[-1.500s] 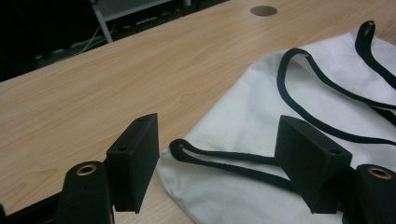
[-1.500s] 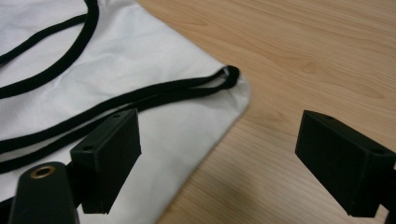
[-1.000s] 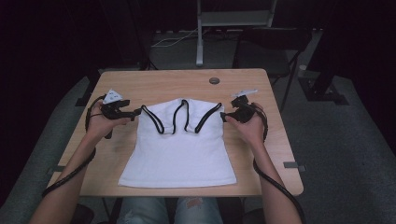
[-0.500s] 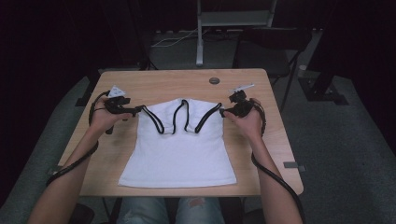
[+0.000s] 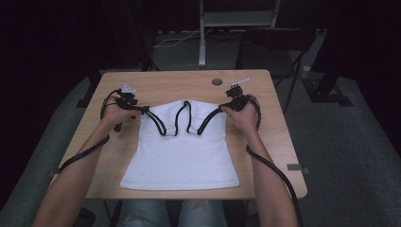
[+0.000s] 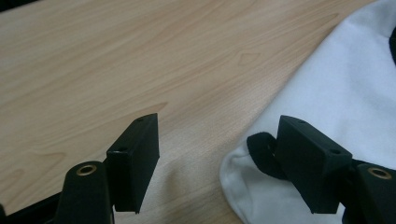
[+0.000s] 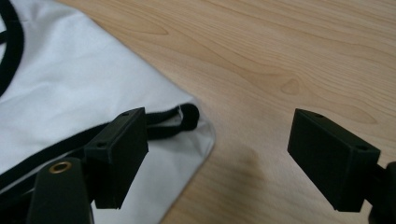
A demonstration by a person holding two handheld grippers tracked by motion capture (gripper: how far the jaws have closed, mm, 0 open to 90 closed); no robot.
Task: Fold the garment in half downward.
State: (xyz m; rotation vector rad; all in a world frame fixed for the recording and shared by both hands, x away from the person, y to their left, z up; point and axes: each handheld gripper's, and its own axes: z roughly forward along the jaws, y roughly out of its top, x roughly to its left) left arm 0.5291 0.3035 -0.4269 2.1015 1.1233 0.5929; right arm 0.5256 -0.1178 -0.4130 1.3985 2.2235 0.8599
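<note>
White cotton with black trim: one tank top (image 5: 182, 151) lies flat on the pale wooden table (image 5: 279, 142), hem toward the person and straps toward the far edge. I count one garment, two grippers, two hands, and one small dark round disc (image 5: 217, 81) sitting well apart from the cloth near the table's far edge.

At the top's left shoulder corner sits the left gripper (image 5: 138, 109), held in the person's left hand (image 5: 116, 112). In the left gripper view its jaws stand wide apart with nothing between them; one jaw is over bare wood, the other over the white corner (image 6: 243, 186) where the black strap end (image 6: 261, 151) curls out. Whether that jaw touches the cloth I cannot tell.

At the opposite shoulder corner is the right gripper (image 5: 226, 107), held in the right hand (image 5: 243, 113). Its jaws too are spread wide and hold nothing. In the right gripper view one jaw is over the garment's rounded corner (image 7: 191, 154), beside the black strap loop (image 7: 187, 116), and the other jaw is over bare table.

A black cable (image 5: 274, 170) trails back from each gripper along the forearms. Nothing on the table acts as a container.
</note>
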